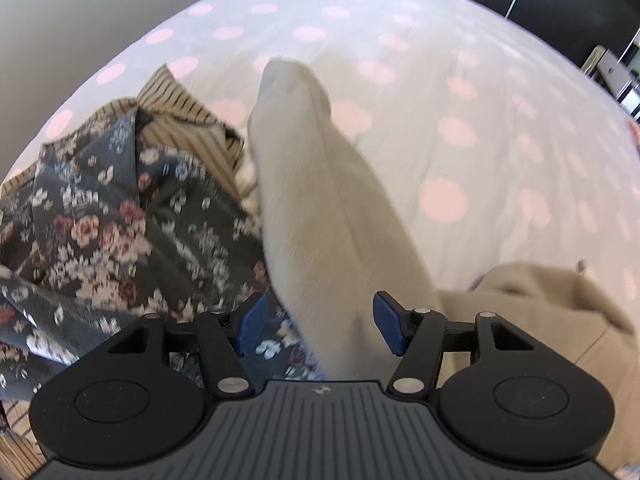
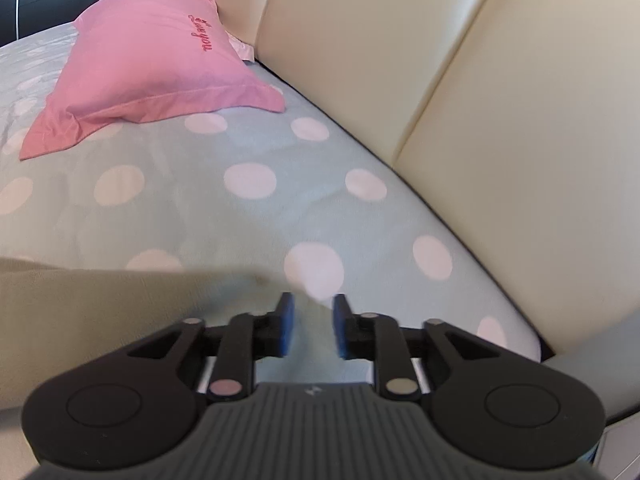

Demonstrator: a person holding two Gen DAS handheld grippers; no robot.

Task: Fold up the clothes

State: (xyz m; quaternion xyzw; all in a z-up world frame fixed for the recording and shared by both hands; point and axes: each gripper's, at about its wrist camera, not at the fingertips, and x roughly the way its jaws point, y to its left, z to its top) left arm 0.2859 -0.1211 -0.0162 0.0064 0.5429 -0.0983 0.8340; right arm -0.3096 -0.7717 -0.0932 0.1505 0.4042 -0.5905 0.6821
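On the left lies a heap: a dark flowered garment (image 1: 120, 216) over a striped shirt (image 1: 180, 120), near the bed's left edge. Just beside it a cream garment (image 1: 320, 200) runs forward between the blue pads of the left gripper (image 1: 316, 322), whose jaws are spread wide and grip nothing. Beyond, the dotted sheet (image 1: 460, 92) lies bare. The right gripper (image 2: 313, 326) hovers part-open over a beige cloth's edge (image 2: 100, 312); a pink pillow (image 2: 148, 64) and headboard (image 2: 460, 80) bound that side.
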